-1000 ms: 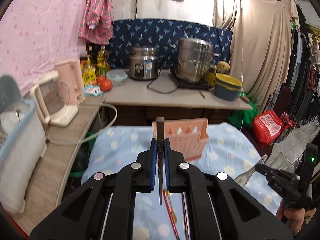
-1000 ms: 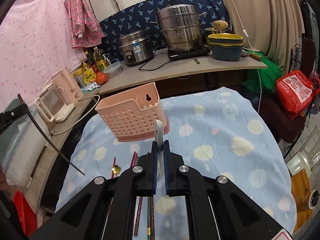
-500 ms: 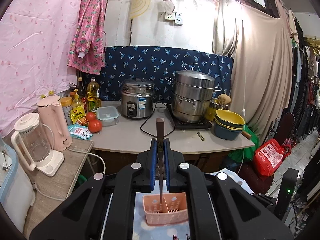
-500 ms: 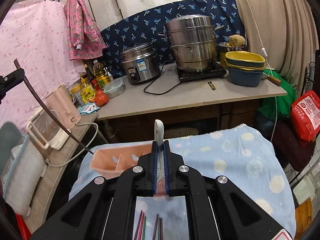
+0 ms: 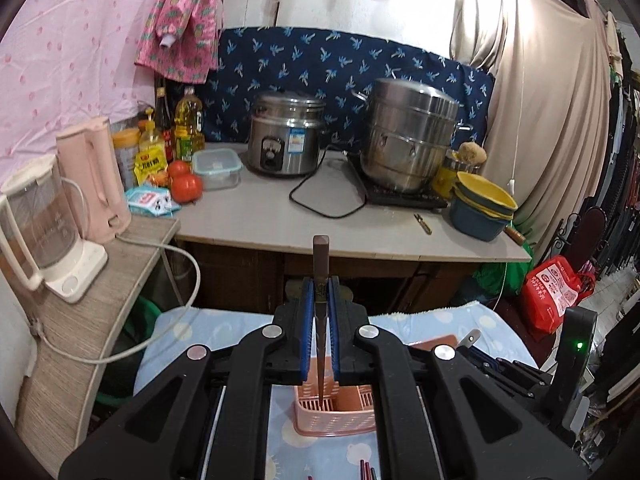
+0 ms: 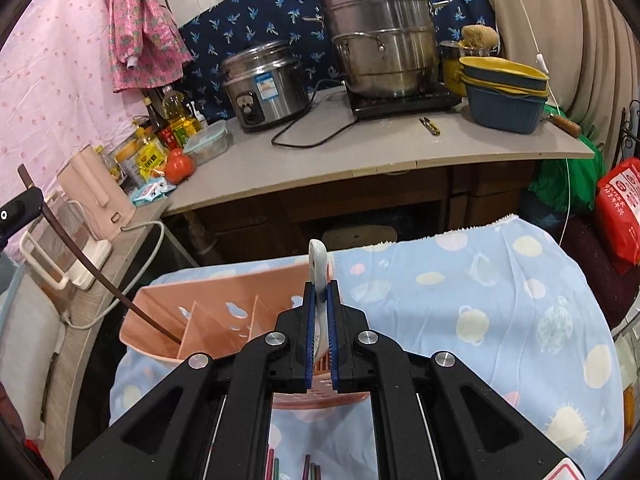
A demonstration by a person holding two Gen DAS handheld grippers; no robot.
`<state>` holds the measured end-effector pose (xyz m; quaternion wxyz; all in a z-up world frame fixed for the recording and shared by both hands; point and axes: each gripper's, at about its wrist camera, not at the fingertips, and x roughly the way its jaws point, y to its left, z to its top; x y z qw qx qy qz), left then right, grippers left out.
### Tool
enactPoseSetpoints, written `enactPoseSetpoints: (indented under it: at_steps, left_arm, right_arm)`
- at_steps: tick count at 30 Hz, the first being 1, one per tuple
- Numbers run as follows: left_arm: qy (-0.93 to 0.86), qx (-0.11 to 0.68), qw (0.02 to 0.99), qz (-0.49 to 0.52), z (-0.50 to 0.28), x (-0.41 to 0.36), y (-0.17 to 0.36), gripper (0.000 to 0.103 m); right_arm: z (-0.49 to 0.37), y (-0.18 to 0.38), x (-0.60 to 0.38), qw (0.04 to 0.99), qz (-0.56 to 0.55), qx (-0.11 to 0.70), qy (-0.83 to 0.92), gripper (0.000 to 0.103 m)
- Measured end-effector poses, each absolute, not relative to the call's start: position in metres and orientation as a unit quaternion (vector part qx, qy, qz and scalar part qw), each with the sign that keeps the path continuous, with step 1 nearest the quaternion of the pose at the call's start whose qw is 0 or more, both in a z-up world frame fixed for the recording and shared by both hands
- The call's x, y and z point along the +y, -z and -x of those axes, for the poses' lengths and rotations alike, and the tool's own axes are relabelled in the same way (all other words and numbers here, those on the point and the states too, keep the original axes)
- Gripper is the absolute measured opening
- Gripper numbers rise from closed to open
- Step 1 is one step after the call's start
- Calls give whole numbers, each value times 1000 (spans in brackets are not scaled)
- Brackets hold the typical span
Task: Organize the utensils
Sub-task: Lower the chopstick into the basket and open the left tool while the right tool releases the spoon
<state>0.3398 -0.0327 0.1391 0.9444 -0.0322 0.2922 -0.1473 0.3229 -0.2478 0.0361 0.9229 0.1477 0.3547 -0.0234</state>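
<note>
The left gripper [image 5: 320,344] has its jaws clenched on a dark brown chopstick [image 5: 320,280], gripped partway along its length. The thin tip points down into the pink utensil caddy [image 6: 208,320]; the right wrist view shows that tip inside the leftmost compartment. The right gripper [image 6: 320,332] has its jaws clenched on a pale spoon [image 6: 318,268] by its handle, the handle end standing up above the jaws, positioned over the right end of the caddy. The bowl of the spoon is hidden behind the jaws.

The step in hand appears to be lowering both utensils into their compartments. Keep each utensil near upright and clear of the dividers. Release only when the lower end is well inside its compartment, so that the caddy is not tipped.

The caddy stands on a light blue patterned cloth [image 6: 480,312] that covers the bench. More chopsticks [image 6: 308,464] lie on the cloth nearer the camera. Behind is a counter [image 5: 280,220] with a rice cooker [image 5: 286,140], a steel steamer pot [image 5: 408,132], stacked bowls [image 5: 480,212], tomatoes and bottles.
</note>
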Motion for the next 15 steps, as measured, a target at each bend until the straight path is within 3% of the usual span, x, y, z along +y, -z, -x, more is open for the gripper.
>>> enactPoseSetpoints:
  at_steps: [5,7,8,15]
  left_arm:
    - [140,296,945,26,-337,-32,-124,12]
    - [132,294,946,27,-332,-29,-122,44]
    - [124,292,948,30,-328,-26,-121,49]
    - [111,303,946,36,-302,-8,-112,52]
  right_arm:
    - [-320,-32,-244,926,-133,351,34,14]
    - [-315,-36,-242,930,-126,344,36,21]
    - [-311,-38,-241,931,-123,340,36,23]
    - [-267,-43,-238,933,-129,336,26,27]
